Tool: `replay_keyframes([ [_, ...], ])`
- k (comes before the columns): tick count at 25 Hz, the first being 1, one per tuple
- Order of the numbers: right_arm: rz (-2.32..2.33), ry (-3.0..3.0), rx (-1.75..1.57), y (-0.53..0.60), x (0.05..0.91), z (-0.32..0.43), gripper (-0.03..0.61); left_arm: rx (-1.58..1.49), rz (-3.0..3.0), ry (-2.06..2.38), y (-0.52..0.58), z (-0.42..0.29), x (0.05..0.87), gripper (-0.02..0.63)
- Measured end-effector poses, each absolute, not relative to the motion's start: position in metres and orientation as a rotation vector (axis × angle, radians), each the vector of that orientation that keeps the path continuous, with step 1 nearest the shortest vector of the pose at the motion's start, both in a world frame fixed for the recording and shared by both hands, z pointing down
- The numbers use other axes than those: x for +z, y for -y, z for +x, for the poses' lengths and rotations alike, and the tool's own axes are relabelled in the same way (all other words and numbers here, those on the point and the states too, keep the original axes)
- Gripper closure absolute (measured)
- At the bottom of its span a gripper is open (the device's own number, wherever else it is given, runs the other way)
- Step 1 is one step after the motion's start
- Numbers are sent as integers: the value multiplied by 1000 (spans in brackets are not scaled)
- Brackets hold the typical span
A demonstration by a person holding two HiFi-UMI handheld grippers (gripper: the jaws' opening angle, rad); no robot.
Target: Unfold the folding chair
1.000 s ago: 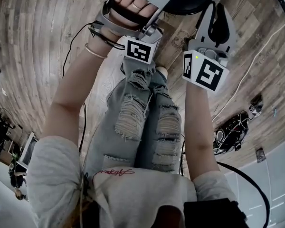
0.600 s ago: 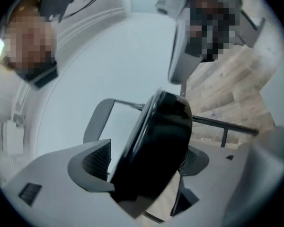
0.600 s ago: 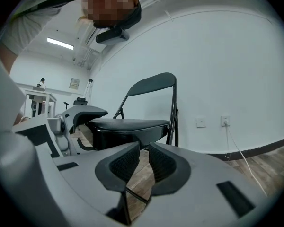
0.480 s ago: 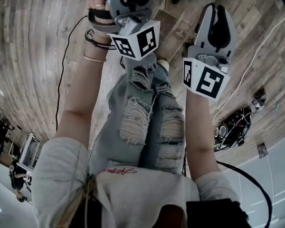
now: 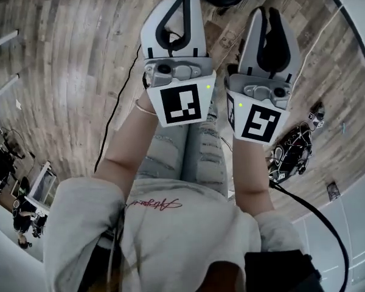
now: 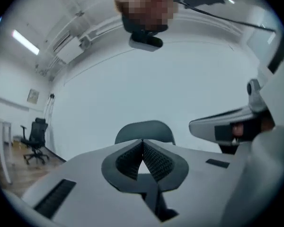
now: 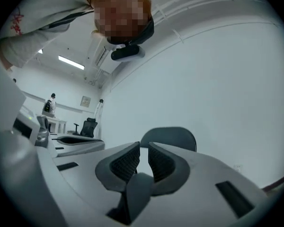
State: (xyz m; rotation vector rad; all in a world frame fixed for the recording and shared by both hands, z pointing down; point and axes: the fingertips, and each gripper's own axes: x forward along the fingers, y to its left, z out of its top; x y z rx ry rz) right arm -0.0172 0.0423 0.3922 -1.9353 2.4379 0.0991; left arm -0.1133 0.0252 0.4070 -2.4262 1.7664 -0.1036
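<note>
Both empty, left tool [image 6: 143, 145] closed, right tool [image 7: 143, 150] slightly parted, folding chair [image 6: 132, 130] ahead.

Chair back [image 6: 144, 129] ahead, wall [image 6: 156, 89] behind; free room above, beside it; cable [image 5: 118, 105] crossing floor [image 5: 61, 72].

Chair [image 6: 132, 131] mostly behind left tool [image 6: 142, 142]

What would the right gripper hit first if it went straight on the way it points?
Probably the dark chair back, straight ahead of the right gripper, whose slightly parted jaws hold nothing. How far off it stands is unclear.
</note>
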Motion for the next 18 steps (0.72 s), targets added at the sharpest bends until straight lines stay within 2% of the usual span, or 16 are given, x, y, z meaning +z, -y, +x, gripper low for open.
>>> replay_keyframes([
  [3, -1889, -2460, 179, -45, 297, -23, 515, 111, -2584, -1762, -24, -108, 306, 598],
  [7, -1924, -2470, 163, -46, 227, -21, 515, 221, -2624, -1685, -35, -99, 216, 598],
  [13, -1880, -2417, 215, -58, 151, -28, 515, 175, -2634, -1560, -52, -94, 151, 598],
  [18, -1893, -2440, 305, -66, 130, -34, 515, 162, -2614, -1467, -65, -88, 131, 598],
])
